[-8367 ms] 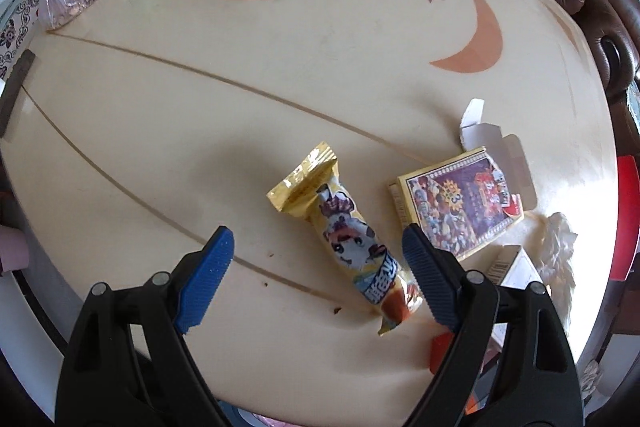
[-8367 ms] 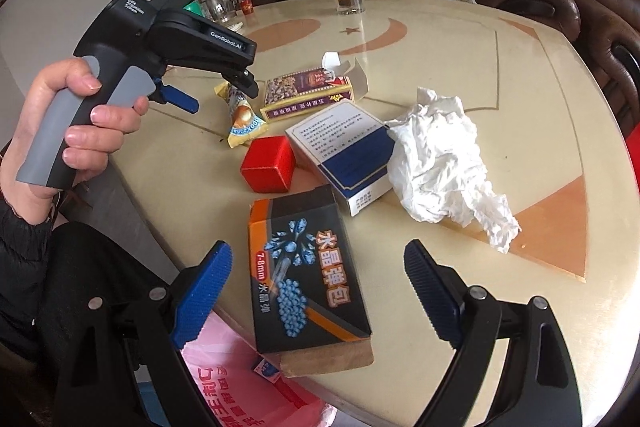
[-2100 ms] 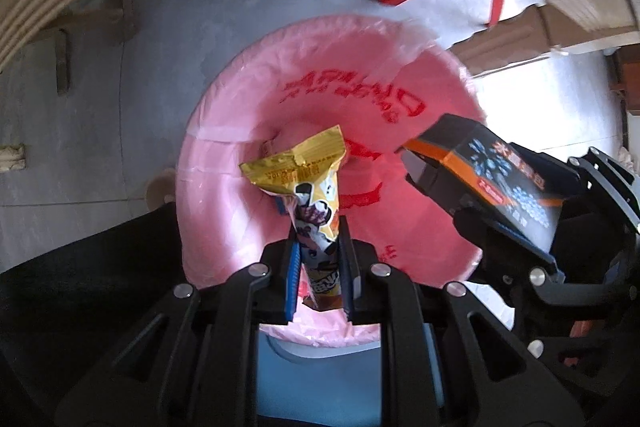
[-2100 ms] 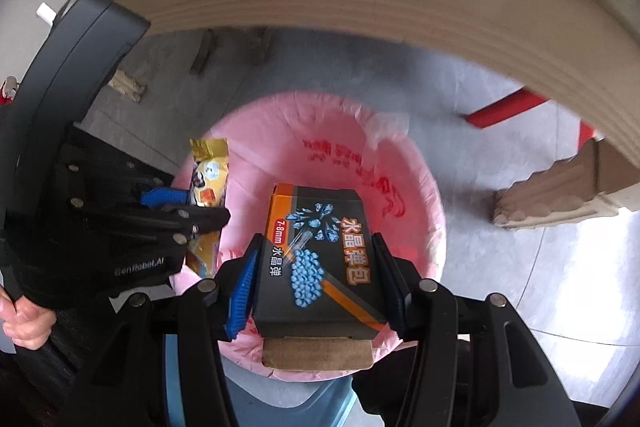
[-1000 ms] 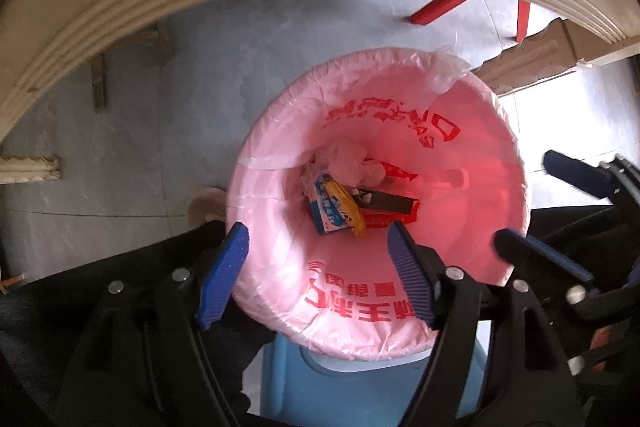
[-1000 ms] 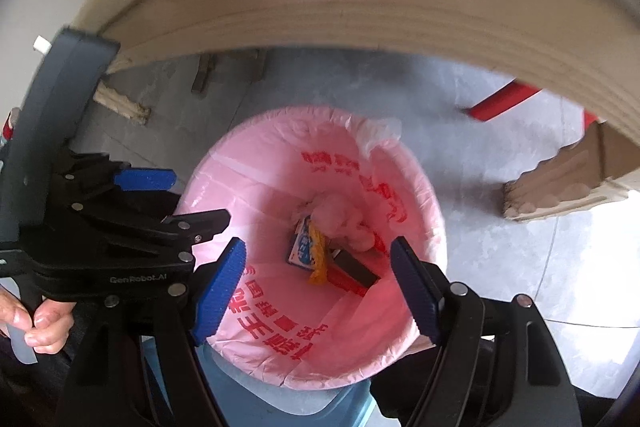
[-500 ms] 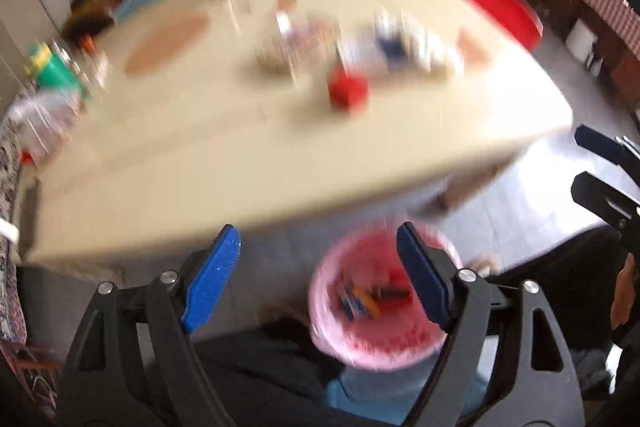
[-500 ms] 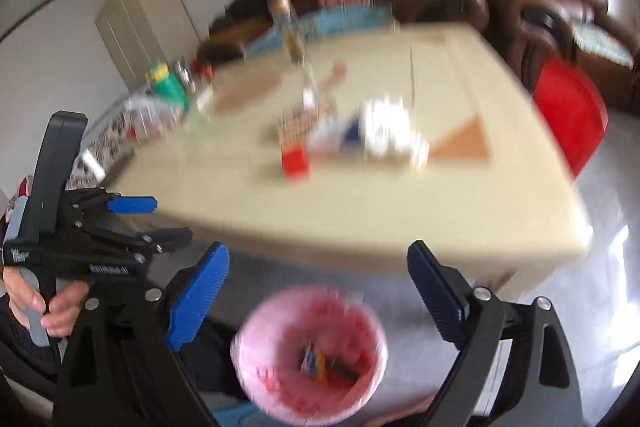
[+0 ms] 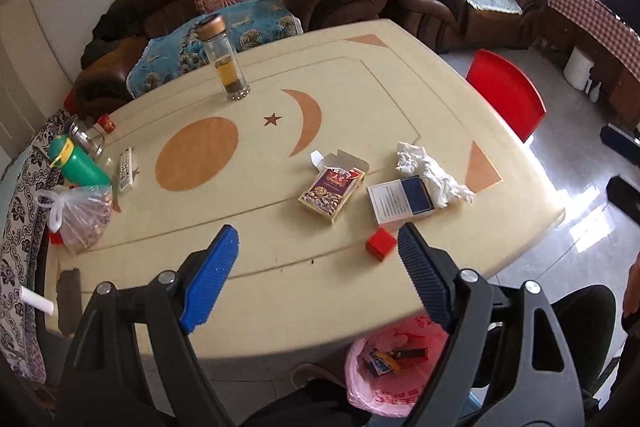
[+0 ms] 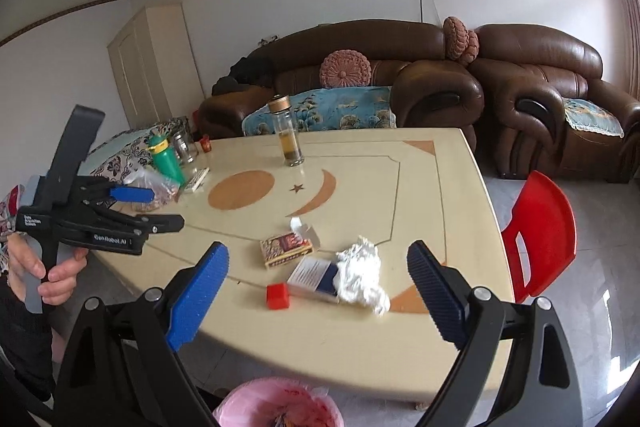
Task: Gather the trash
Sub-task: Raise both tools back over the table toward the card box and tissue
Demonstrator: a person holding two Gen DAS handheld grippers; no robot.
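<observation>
On the cream table (image 9: 280, 287) lie a small red box (image 9: 380, 245) (image 10: 279, 295), an open patterned card box (image 9: 332, 191) (image 10: 286, 247), a white and blue box (image 9: 402, 201) (image 10: 314, 277) and a crumpled tissue (image 9: 432, 175) (image 10: 360, 275). Below the near table edge stands the pink-lined bin (image 9: 396, 367) (image 10: 280, 403) with wrappers inside. My left gripper (image 9: 316, 227) (image 10: 166, 207) hangs open and empty above the near edge. My right gripper (image 10: 318, 245) (image 9: 620, 167) is open and empty too, to the right of the left one.
A glass bottle (image 9: 224, 65) stands at the table's far side. A green bottle (image 9: 76, 163), a remote (image 9: 126, 171) and a filled plastic bag (image 9: 80, 213) sit at the left. A red chair (image 9: 504, 95) is at the right edge, a brown sofa (image 10: 440, 83) behind.
Both grippers let the snack wrapper and the black box fall into the bin, opened wide, then rose from over the bin to above table height.
</observation>
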